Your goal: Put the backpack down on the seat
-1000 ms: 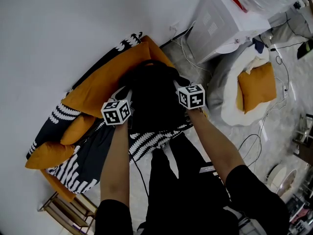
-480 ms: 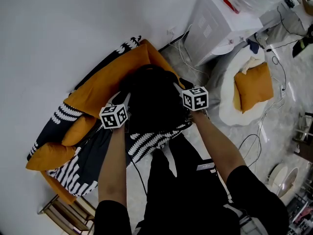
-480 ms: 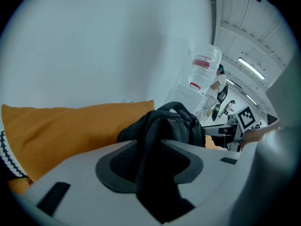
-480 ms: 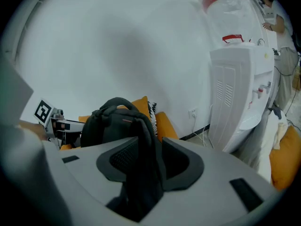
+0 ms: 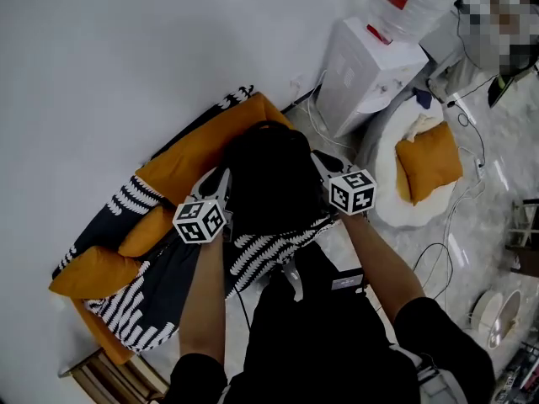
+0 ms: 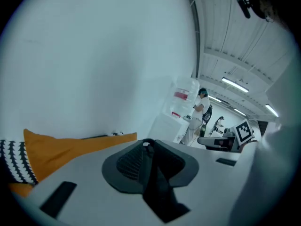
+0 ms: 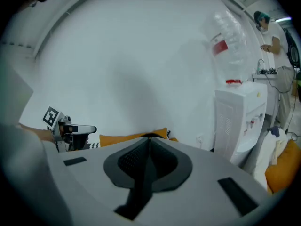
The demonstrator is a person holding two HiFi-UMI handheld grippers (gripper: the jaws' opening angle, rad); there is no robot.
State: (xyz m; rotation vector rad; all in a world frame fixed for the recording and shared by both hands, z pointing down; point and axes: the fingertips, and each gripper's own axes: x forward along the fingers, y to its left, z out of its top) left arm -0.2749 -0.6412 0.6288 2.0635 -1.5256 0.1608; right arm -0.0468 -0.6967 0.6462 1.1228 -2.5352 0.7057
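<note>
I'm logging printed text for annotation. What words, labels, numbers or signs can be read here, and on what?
Nothing can be read as words.
Water bottle on the dispenser: red label, print too blurred.
White tag on the person's dark clothing: too small.
Left marker cube and right marker cube: black-and-white square patterns, no letters or numbers.

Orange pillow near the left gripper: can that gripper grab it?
Probably not yet: the left gripper is closing its jaws on the backpack strap, though the orange pillow lies uncovered beside it.
</note>
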